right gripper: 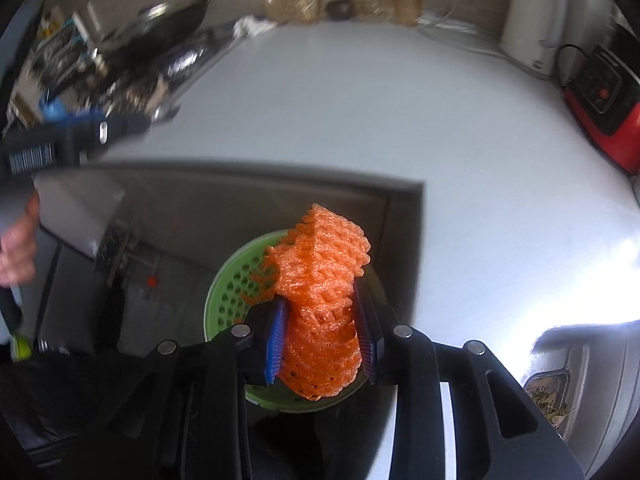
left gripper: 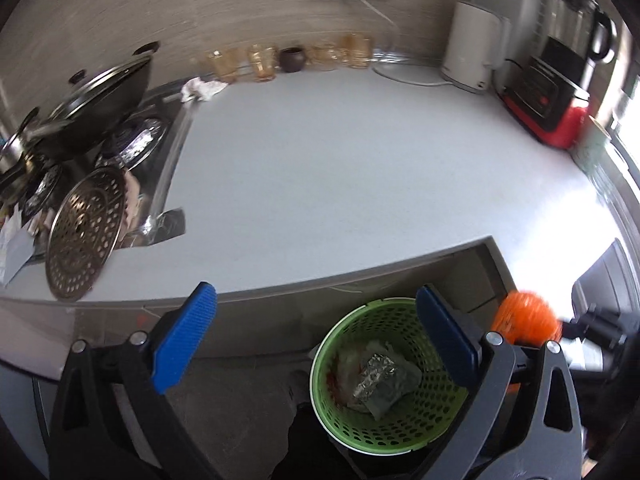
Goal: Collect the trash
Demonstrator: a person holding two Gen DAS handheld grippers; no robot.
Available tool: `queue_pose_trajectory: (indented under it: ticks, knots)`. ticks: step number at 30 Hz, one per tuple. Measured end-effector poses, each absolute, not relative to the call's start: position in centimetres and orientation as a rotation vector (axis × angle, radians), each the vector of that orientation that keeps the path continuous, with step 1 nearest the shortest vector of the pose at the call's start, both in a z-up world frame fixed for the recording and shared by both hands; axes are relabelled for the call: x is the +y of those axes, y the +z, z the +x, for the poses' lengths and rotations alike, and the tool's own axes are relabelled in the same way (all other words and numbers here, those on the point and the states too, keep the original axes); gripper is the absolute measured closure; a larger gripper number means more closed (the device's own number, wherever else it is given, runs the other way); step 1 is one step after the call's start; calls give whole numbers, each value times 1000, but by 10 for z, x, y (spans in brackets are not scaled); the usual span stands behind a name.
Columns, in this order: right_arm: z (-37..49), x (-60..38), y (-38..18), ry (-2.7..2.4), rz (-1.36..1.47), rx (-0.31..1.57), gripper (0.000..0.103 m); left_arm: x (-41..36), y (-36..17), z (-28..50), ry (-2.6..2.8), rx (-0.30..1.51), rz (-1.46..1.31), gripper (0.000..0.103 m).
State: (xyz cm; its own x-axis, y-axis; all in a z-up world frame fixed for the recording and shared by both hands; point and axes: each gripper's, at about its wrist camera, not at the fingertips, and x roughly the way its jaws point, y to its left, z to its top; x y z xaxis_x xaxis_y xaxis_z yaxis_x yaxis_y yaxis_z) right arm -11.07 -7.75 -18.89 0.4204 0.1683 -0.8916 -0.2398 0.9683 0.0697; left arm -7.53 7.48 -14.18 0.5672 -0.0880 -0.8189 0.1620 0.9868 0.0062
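A green perforated basket (left gripper: pixel 404 432) stands on the floor below the counter edge, with crumpled foil (left gripper: pixel 374 376) and wrappers lying in it. My left gripper (left gripper: pixel 316 338) hangs above and left of it, jaws wide open, nothing between the blue pads (left gripper: pixel 184 340). An orange foam net (left gripper: pixel 524 316) shows at the right. In the right wrist view my right gripper (right gripper: pixel 322 340) is shut on that orange foam net (right gripper: pixel 320 280), directly over the basket (right gripper: pixel 226 300). The net hides most of the basket's inside there. The left gripper's body (right gripper: pixel 60 140) and a hand (right gripper: pixel 16 248) show at far left.
A white counter (left gripper: pixel 320 160) wraps around the basket's corner. A sink (left gripper: pixel 168 152) full of pots and lids lies at left, with a crumpled paper towel (left gripper: pixel 200 89) behind it. Glasses (left gripper: pixel 260 62), a white kettle (left gripper: pixel 472 48) and a red-based blender (left gripper: pixel 560 80) line the back.
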Motion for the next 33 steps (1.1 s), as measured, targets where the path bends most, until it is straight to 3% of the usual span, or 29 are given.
queue_pose_trajectory:
  ticks: [7, 11, 18, 31, 33]
  knots:
    - [-107, -53, -239, 296, -138, 1214, 64, 77, -157, -76, -127, 1003, 85, 8]
    - [-100, -47, -264, 298, -140, 1285, 41, 77, -163, -77, -124, 1024, 92, 8]
    - [-95, -44, -266, 292, -123, 1296, 20, 82, -166, -75, -116, 1033, 102, 8]
    - [-91, -39, -257, 294, -102, 1285, 18, 85, -166, -68, -118, 1036, 112, 8]
    - [-89, -45, -250, 275, -88, 1265, 14, 84, -166, -67, -114, 1035, 117, 8]
